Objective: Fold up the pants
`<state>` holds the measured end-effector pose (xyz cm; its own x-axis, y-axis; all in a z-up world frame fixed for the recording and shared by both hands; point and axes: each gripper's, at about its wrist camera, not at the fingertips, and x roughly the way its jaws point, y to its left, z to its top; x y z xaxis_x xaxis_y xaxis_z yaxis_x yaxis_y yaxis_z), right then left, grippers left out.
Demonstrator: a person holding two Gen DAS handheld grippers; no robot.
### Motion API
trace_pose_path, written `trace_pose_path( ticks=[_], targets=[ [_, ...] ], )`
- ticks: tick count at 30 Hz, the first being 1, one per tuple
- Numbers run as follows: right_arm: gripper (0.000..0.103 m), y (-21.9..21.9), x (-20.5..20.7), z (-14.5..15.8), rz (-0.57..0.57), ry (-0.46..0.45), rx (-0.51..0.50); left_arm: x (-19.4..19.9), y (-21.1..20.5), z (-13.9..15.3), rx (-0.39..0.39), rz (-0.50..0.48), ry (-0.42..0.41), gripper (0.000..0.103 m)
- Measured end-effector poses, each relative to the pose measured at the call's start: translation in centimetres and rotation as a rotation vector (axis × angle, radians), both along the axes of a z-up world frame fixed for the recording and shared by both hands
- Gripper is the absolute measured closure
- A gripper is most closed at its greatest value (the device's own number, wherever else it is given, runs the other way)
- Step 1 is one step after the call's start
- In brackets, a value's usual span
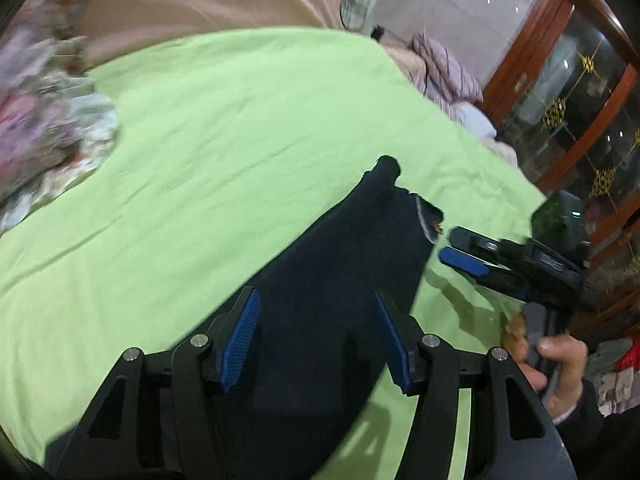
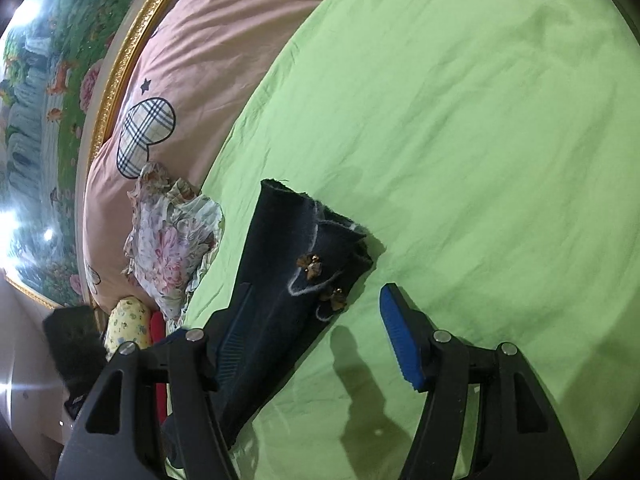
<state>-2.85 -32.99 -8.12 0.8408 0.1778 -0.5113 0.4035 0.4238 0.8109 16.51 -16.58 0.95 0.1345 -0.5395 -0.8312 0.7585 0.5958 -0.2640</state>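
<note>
Dark navy pants (image 1: 340, 272) lie as a long folded strip on a light green sheet (image 1: 224, 152). Their frayed hem end with small gold bee ornaments shows in the right wrist view (image 2: 304, 248). My left gripper (image 1: 316, 320) is open, its blue-padded fingers (image 1: 242, 340) spread over the pants strip, holding nothing. My right gripper (image 2: 316, 316) is open and empty beside the hem; its left finger is over the dark cloth, its right finger (image 2: 400, 340) over the sheet. It also shows in the left wrist view (image 1: 460, 248), just right of the hem.
A floral cloth (image 2: 172, 240) lies bunched at the sheet's edge, by a pink duvet (image 2: 208, 60) with plaid hearts. A gold-framed painting (image 2: 60, 100) stands behind. A wooden glass cabinet (image 1: 568, 92) and piled bedding (image 1: 448, 72) are at the far right.
</note>
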Motion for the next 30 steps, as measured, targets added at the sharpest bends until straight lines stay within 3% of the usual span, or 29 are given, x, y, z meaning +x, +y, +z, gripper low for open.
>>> trace_pose_path(
  ticks=[4, 9, 11, 12, 14, 18, 24, 26, 28, 30],
  targets=[
    [0.038, -0.2, -0.3, 0.0, 0.005, -0.005, 0.028, 2.2, -3.3, -1.9, 0.04, -0.051, 0.031, 0.045],
    [0.044, -0.5, 0.6, -0.4, 0.005, 0.016, 0.041, 5.4, -6.0, -4.3, 0.031, -0.047, 0.157, 0.045],
    [0.062, -1.1, 0.8, -1.1, -0.012, 0.016, 0.086, 6.1, -6.6, -4.9, 0.026, -0.05, 0.202, 0.045],
    [0.065, -1.4, 0.9, -1.6, -0.014, 0.005, 0.122, 6.2, -6.8, -5.1, 0.028, -0.048, 0.207, 0.045],
    [0.09, -1.6, 1.4, -2.9, -0.01, -0.009, 0.199, 6.4, -7.1, -5.2, 0.022, -0.054, 0.212, 0.044],
    [0.092, -2.2, 0.3, -3.1, -0.078, -0.079, 0.199, 6.5, -7.8, -5.5, 0.035, -0.072, 0.206, 0.044],
    [0.092, -2.0, -0.2, -2.8, -0.079, -0.093, 0.169, 6.4, -10.0, -6.2, 0.052, -0.093, 0.187, 0.045],
    [0.092, -2.0, -0.1, -2.8, -0.072, -0.096, 0.172, 5.8, -10.7, -6.1, 0.056, -0.122, 0.17, 0.067],
    [0.092, -2.1, 0.0, -2.7, -0.067, -0.103, 0.175, 5.5, -10.7, -6.0, 0.04, -0.138, 0.191, 0.082],
    [0.092, -2.1, -0.1, -2.5, -0.051, -0.149, 0.202, 5.4, -10.3, -5.7, 0.009, -0.137, 0.203, 0.087]
  ],
)
